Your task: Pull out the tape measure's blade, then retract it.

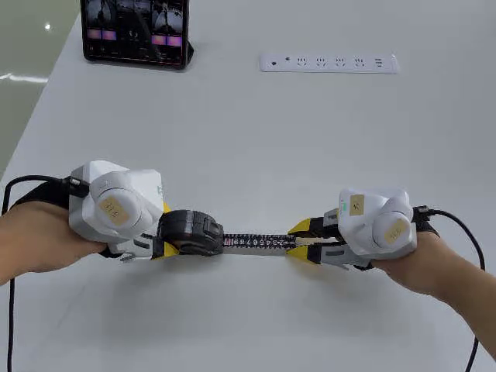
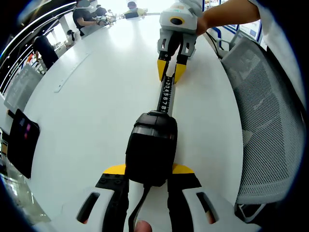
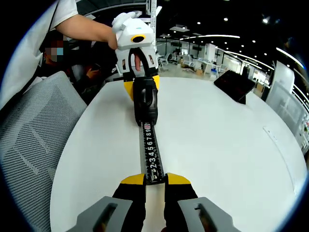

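A black tape measure case (image 1: 191, 232) rests on the white table, and my left gripper (image 1: 167, 248) is shut on it; its yellow-tipped jaws clamp the case (image 2: 151, 147) from both sides. A short length of numbered black blade (image 1: 260, 242) runs out rightward to my right gripper (image 1: 300, 240), which is shut on the blade's end. In the right gripper view the blade (image 3: 150, 154) runs straight from between the jaws of my right gripper (image 3: 154, 181) to the case (image 3: 145, 102). The right gripper (image 2: 171, 71) faces me in the left gripper view.
A black tablet (image 1: 136, 31) stands at the table's far left. A white power strip (image 1: 328, 63) lies at the far middle right. Black cables (image 1: 11, 194) trail from both grippers. A grey mesh chair (image 2: 270, 121) stands by the table edge.
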The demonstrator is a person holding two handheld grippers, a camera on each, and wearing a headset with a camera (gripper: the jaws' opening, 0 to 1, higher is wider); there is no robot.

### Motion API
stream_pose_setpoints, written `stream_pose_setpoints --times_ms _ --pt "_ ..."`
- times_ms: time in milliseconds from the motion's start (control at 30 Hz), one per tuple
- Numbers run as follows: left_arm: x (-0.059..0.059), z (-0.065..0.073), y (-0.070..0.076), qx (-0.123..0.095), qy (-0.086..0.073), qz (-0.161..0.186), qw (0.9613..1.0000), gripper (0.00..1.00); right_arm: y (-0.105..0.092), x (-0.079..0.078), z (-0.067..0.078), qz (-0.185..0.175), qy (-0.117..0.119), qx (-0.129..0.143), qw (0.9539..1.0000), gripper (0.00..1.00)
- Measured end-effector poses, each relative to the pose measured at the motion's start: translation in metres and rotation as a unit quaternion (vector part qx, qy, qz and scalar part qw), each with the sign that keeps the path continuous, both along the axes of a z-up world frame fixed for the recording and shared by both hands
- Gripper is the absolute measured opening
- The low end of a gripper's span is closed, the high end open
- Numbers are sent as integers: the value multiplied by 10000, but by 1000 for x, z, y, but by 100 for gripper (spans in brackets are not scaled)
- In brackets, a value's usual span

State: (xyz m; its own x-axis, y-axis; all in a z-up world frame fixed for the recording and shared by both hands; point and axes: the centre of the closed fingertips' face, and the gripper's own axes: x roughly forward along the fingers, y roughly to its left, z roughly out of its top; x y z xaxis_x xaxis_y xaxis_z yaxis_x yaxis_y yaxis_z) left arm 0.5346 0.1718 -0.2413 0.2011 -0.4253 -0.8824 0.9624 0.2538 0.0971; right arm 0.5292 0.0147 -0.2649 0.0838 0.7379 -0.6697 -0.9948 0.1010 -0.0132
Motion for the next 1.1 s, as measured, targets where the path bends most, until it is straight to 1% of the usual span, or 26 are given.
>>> stream_pose_setpoints --times_ms 400,1100 --pt "0 0 0 11 -3 1 10000 25 -10 0 -1 -45 7 -60 10000 10" --pt "-1 0 -1 15 -19 9 10000 25 -33 1 -1 -149 6 -188 9997 10"
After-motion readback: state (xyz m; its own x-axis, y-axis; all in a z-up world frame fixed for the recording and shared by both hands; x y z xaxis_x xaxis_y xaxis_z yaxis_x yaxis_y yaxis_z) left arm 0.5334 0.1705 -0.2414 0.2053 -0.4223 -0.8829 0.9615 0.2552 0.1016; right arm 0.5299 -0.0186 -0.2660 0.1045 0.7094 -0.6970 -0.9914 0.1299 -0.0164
